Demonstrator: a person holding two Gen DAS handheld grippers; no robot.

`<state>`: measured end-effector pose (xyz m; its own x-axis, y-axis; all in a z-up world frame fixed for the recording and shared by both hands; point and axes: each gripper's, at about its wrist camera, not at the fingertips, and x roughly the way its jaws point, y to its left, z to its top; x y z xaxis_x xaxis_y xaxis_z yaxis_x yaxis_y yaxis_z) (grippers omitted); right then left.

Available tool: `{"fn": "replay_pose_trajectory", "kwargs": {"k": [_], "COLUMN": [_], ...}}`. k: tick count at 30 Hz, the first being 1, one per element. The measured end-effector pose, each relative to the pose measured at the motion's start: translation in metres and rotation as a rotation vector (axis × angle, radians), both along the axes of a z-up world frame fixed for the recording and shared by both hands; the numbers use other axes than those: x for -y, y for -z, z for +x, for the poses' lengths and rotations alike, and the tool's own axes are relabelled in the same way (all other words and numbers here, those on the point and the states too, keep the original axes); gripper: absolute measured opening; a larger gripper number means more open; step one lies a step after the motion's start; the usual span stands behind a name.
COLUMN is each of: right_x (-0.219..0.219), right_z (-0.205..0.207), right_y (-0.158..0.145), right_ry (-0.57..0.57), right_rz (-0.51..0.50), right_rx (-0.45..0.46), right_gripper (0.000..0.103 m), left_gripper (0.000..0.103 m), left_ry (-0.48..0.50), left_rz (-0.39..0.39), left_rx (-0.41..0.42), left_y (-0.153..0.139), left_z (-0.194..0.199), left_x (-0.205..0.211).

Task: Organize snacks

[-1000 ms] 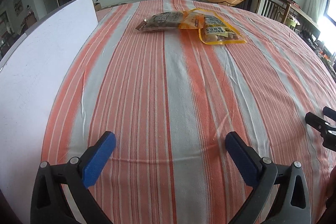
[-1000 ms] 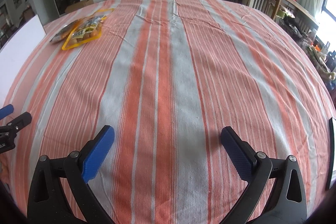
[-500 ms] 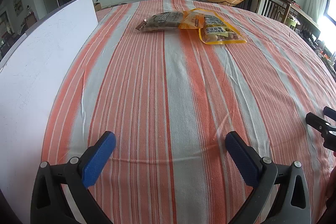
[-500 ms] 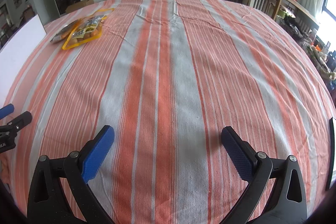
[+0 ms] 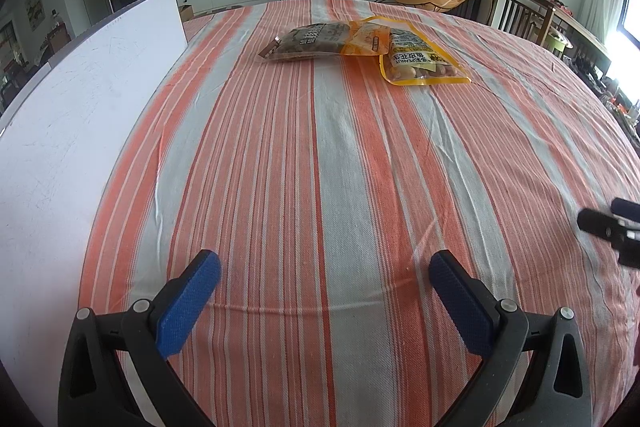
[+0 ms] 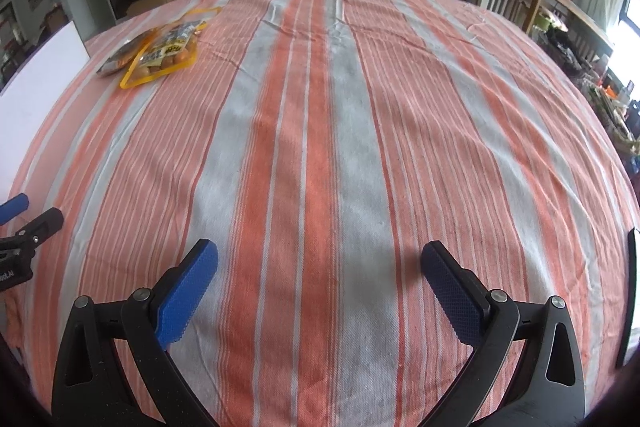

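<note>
Left claw (image 5: 324, 269): wide, nothing between its blue pads, low over the near edge of the bench. Right claw (image 6: 319, 259): likewise wide and empty, low over the same striped cloth (image 6: 320, 131), alongside the left one. Snacks, two packets, lay at the far side of the bench, well apart from both claws: a brown-grey packet (image 5: 306, 42) lying flat, and a yellow-edged packet (image 5: 416, 61) of what looked like peanuts, its upper end overlapping the brown-grey one's right end. White board (image 5: 76, 115): flat along the left side of the bench, near the brown-grey packet; possibly the place to set them, though nothing showed that for certain. Hazards, as judged: the overlap meant that lifting the lower packet first would likely drag or flip the upper one; both packets lay flat and slack, so a claw closing from above could slide off the film or pinch the cloth with it, rucking the loose, already wrinkled fabric and shifting the other packet; contents might bunch to one end on lifting and tip the packet out of the pads; two claws reaching the same small spot could knock each other.
</note>
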<state>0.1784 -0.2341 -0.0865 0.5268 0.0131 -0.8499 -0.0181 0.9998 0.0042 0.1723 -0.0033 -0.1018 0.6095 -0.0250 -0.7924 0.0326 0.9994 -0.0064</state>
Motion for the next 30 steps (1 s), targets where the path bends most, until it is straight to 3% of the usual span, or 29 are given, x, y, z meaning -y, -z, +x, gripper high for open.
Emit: {"fn": "replay_pose_trajectory", "kwargs": {"k": [2,6,11,15,16,17,22,23,25,28,29,30], "right_x": [-0.010,-0.056,-0.125,-0.144,-0.144,-0.142,-0.102,-0.088,-0.061,-0.031,-0.022,-0.013], "right_z": [0.026,0.089,0.164,0.183,0.178,0.173,0.134,0.122,0.094,0.053,0.042,0.033], "right_y": [-0.010,-0.036,-0.028,-0.006,-0.007,-0.010,-0.016,-0.019,-0.020,-0.018,-0.016,-0.015], "right_ry": [-0.028,-0.113,-0.207,-0.241,-0.230,-0.237,-0.250,-0.246,-0.234,-0.230,-0.222,-0.209], "right_rz": [0.087,0.186,0.084,0.057,0.036,0.042,0.111,0.136,0.146,0.092,0.083,0.087], "right_rx": [-0.035,0.011,-0.039,-0.075,-0.044,-0.016,0.007,0.019,0.027,0.075,0.089,0.104], "right_gripper": [0.101,0.101,0.101,0.097,0.078,0.070,0.060,0.050,0.042,0.045,0.063,0.074], "left_gripper": [0.103,0.103,0.103,0.103,0.103,0.103,0.103,0.103,0.103,0.103,0.103,0.103], "left_ry": [0.000,0.000,0.000,0.000,0.000,-0.001,0.000,-0.001,-0.001,-0.003,-0.003,-0.003], "left_rz": [0.000,0.000,0.000,0.000,0.000,0.000,0.001,0.001,0.002,0.004,0.004,0.006], "left_rx": [0.000,0.000,0.000,0.000,0.000,0.000,0.000,0.000,0.000,0.005,0.005,0.005], "left_y": [0.000,0.000,0.000,0.000,0.001,0.001,0.001,0.000,0.000,0.000,0.000,0.000], "left_z": [0.000,0.000,0.000,-0.001,0.001,0.001,0.001,0.001,0.001,0.001,0.001,0.001], "left_x": [0.000,0.000,0.000,0.000,0.000,0.000,0.002,0.002,0.003,0.004,0.004,0.004]}}
